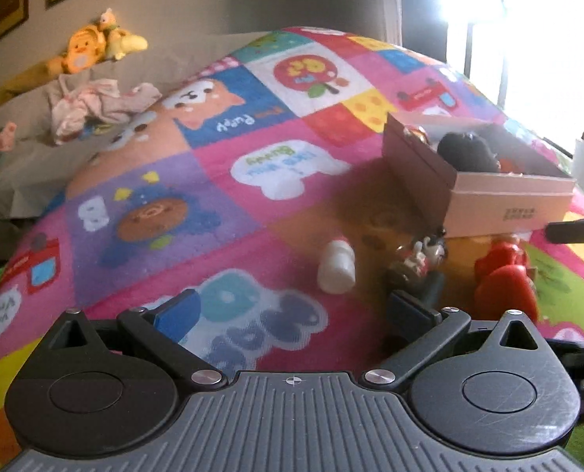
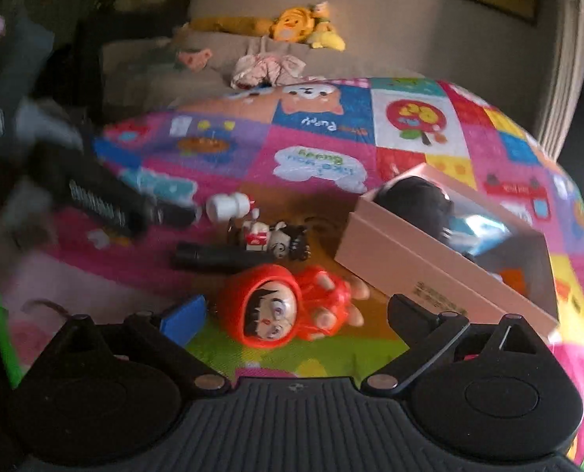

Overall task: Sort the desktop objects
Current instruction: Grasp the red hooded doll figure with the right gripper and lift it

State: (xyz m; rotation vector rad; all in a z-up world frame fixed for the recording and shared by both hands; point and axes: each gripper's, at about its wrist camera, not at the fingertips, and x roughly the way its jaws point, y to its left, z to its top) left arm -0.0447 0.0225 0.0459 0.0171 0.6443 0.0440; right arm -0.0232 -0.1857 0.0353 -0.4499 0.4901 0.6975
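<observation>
Colourful mat (image 2: 319, 145): red doll (image 2: 288, 306) between right gripper's (image 2: 295, 314) spread jaws.

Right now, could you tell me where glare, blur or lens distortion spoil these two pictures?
Left wrist view: the bright window blows out the top right corner, and the fisheye lens bulges the patchwork cartoon play mat. Right wrist view: dimmer overall, the left gripper at the left edge is smeared by motion blur, the red hooded doll is slightly soft, and the pink cardboard box looks skewed.
</observation>
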